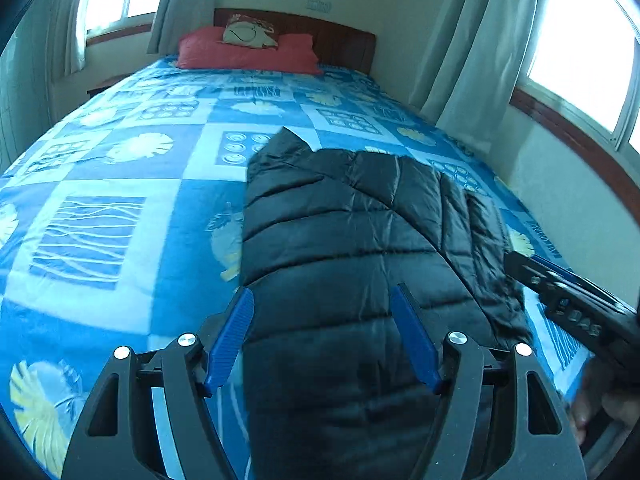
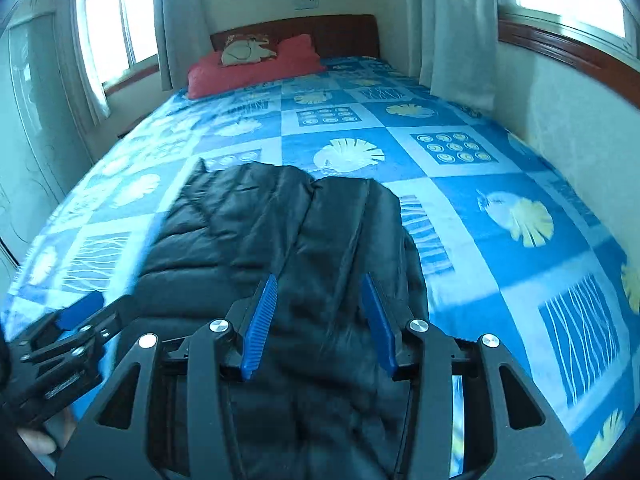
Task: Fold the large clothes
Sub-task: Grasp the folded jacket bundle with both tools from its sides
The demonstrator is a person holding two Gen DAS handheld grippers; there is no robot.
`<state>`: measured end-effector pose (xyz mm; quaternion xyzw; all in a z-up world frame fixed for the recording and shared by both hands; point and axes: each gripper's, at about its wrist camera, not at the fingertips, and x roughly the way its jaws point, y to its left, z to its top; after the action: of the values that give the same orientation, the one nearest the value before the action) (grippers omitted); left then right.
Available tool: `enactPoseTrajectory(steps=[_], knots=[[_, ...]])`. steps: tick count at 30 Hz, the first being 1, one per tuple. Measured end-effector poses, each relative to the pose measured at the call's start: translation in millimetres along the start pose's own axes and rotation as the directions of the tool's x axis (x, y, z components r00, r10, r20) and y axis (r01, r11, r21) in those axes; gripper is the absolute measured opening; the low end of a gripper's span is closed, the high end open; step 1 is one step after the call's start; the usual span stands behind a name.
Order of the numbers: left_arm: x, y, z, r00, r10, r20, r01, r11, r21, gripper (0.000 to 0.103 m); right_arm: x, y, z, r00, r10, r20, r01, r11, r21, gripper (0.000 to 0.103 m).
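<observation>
i see the black puffer jacket [image 1: 360, 260] lying mid-frame on the bed [image 1: 120, 200]. my left gripper [image 1: 322, 300] gapes wide, empty. my right gripper [image 2: 320, 286] sits part open, gripping nothing.

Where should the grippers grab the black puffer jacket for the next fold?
Probably the near hem of the black puffer jacket, one corner per gripper, coming from the foot of the bed. It lies lengthwise, already narrowed, far end pointing toward the red pillow. Left gripper and right gripper hang open over that near end.
</observation>
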<state>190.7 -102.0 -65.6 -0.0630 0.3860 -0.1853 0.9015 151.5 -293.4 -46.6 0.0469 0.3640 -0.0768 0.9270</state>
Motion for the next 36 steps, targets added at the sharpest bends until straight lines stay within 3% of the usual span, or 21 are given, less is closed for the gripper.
enactPoseTrajectory(steps=[3, 5, 6, 9, 17, 32, 36], knots=[[23, -1, 0, 0.999, -0.001, -0.04, 0.0, 1.0, -0.007, 0.072, 33, -18, -8, 0.998, -0.025, -0.056, 0.026, 0.999, 0.024, 0.045], [31, -5, -2, 0.999, 0.016, -0.041, -0.016, 1.0, 0.007, 0.076, 46, -30, -17, 0.997, -0.002, -0.072, 0.007, 0.998, 0.064, 0.061], [35, -7, -3, 0.999, 0.025, -0.048, -0.024, 1.0, 0.015, 0.078, 53, -38, -21, 0.997, 0.023, -0.08, -0.015, 0.995, 0.096, 0.063], [48, -10, -5, 0.997, 0.043, -0.069, -0.04, 0.999, 0.035, 0.081, 64, -47, -29, 0.994, 0.067, -0.09, -0.053, 0.988, 0.145, 0.064], [70, -10, -10, 0.994, 0.072, -0.084, -0.07, 0.997, 0.03, 0.084, 76, -40, -38, 0.997, 0.023, -0.079, -0.013, 0.992, 0.128, 0.064], [56, -9, -8, 0.996, 0.06, -0.069, -0.058, 0.998, 0.039, 0.084, 58, -36, -36, 0.998, 0.012, -0.056, -0.005, 0.993, 0.118, 0.066], [41, 3, -5, 0.996, 0.044, -0.074, -0.045, 0.999, -0.011, 0.084, 47, -38, -34, 0.998, 0.015, -0.054, -0.007, 0.992, 0.128, 0.067]])
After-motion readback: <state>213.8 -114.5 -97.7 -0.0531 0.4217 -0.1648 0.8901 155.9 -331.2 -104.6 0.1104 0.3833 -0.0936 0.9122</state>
